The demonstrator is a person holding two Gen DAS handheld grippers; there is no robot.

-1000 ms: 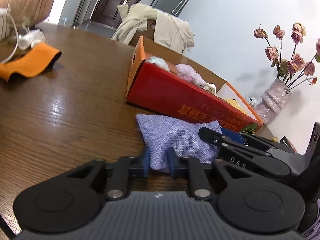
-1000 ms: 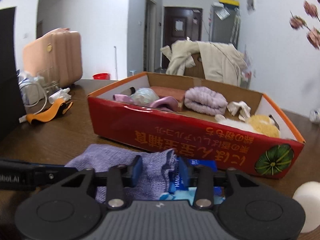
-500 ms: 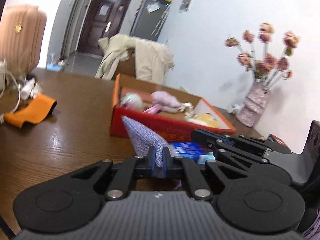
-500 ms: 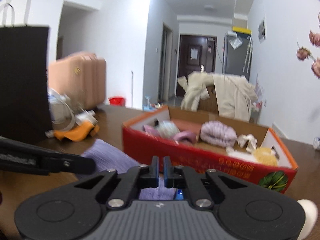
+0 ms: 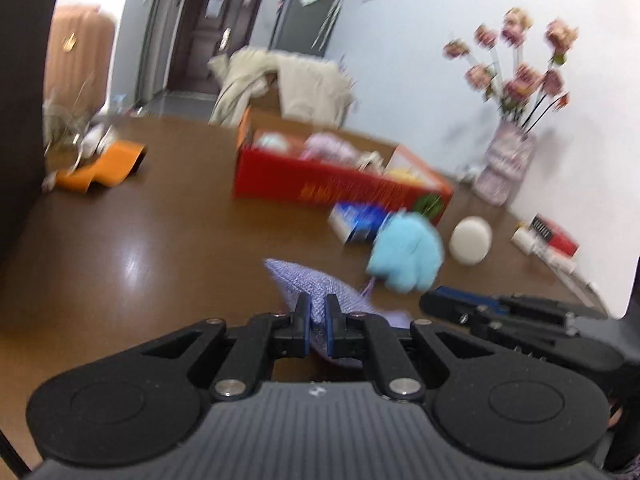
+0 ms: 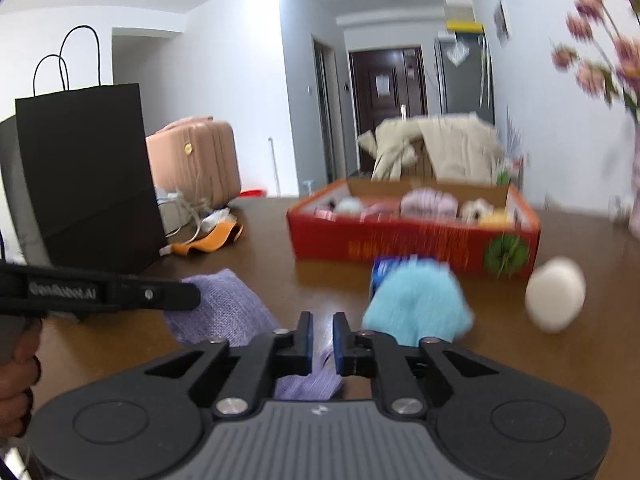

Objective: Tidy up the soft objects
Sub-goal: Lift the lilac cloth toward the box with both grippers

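Note:
A purple woven cloth bag hangs off the table, stretched between both grippers. My left gripper is shut on one end of it. My right gripper holds its jaws a little apart and they are opening; the cloth lies low in the gap and the pads do not press on it. A light blue fluffy thing sits just ahead, by a blue packet. The red cardboard box beyond holds several soft items. In the left wrist view the right gripper comes in from the right.
A white round ball lies right of the fluffy thing. A black paper bag stands at the left, with an orange item and cables nearby. A vase of flowers, a small red box and a white bottle sit at the right.
Both grippers closed on the purple bag, lifted it and pulled back from the red box. The blue packet and light blue fluffy thing came into view. The right jaws have parted slightly.

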